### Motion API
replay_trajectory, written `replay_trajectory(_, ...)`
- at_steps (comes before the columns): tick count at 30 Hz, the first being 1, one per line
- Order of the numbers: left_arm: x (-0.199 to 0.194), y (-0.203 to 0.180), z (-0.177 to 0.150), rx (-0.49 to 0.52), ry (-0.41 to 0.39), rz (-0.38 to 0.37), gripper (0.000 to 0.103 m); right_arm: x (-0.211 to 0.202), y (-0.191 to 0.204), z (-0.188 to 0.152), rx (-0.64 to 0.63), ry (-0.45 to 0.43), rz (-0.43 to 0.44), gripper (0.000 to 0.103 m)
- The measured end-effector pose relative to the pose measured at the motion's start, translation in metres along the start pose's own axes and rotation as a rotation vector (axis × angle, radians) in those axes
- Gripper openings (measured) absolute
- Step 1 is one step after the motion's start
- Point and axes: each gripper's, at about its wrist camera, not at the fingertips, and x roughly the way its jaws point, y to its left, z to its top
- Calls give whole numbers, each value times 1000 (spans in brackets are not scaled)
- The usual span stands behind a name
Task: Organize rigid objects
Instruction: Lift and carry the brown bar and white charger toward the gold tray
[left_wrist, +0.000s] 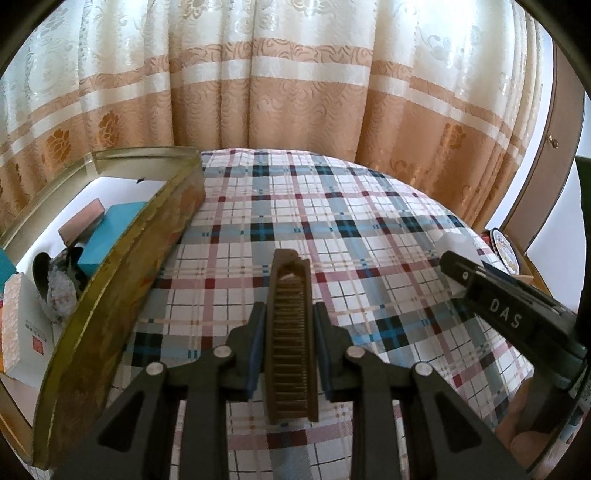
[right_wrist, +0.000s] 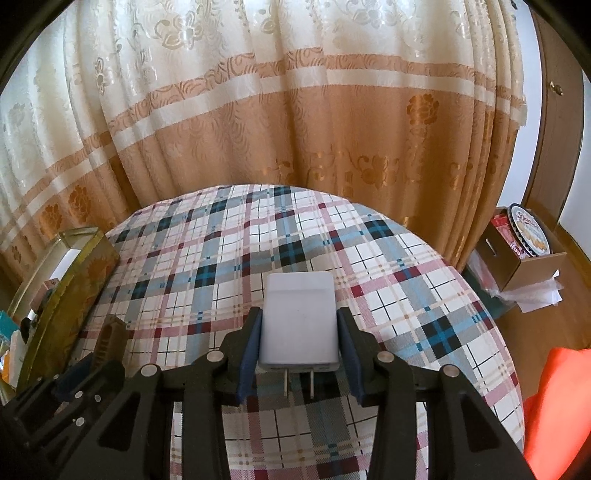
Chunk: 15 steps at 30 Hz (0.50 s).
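Jaws on both grippers are pinching things tightly: the left gripper (left_wrist: 290, 347) is clamping a brown comb (left_wrist: 290, 332) that is pointing toward twelve o'clock, and the right gripper (right_wrist: 299, 350) is squeezing a white charger (right_wrist: 299, 317) by its sides, prongs facing six o'clock. Both are hovering over the plaid tabletop (left_wrist: 351, 221), which is otherwise bare ahead of them. An open gold tin (left_wrist: 122, 277) is sitting at nine o'clock in the left view, already holding a teal box (left_wrist: 110, 232), a pinkish box (left_wrist: 81, 221) and a few other items. Judging by this, the carrying step is under way, with both pieces lifted and waiting to be stowed. Next, each hand is likely needing to swing toward nine o'clock, clear the tin's rim, and release over a free patch without knocking the boxes inside.
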Motion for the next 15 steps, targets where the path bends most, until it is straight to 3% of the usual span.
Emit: replay_trajectory(15, -10, 6, -4, -25, -29, -5, 24, -12, 5, -1, 2, -58, 15, 43)
